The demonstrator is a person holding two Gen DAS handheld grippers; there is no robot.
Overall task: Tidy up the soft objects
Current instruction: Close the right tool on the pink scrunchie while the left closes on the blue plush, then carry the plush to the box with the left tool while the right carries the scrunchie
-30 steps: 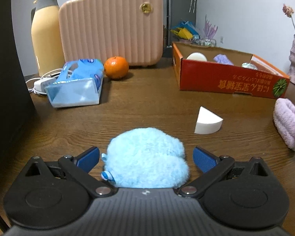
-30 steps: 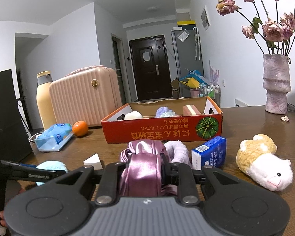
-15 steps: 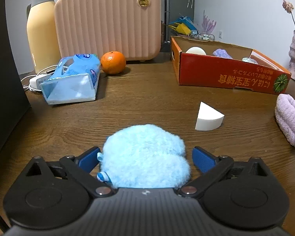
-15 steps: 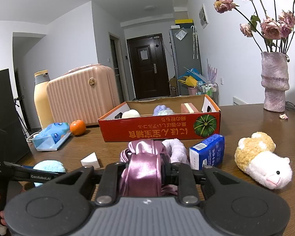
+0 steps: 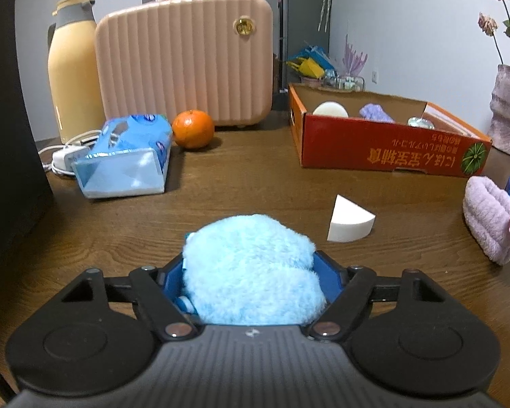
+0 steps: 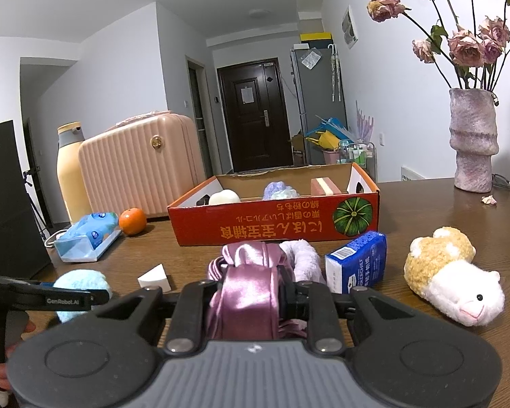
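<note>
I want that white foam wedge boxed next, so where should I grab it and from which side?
Take the white foam wedge across its two flat faces, coming down from above. It stands on the table with its curved side facing the red box; flat faces likely give the pads a steadier seat than the curve.

The right gripper [image 6: 251, 282] clamps a pink satin cloth [image 6: 244, 289] above a wooden counter [image 6: 425, 210]. A red cardboard box [image 6: 275, 224] sits at twelve o'clock, a plush hamster [image 6: 452, 275] at three, and the left gripper [image 6: 68, 297] closing around a blue fluffy puff [image 6: 81, 284] at nine.
</note>
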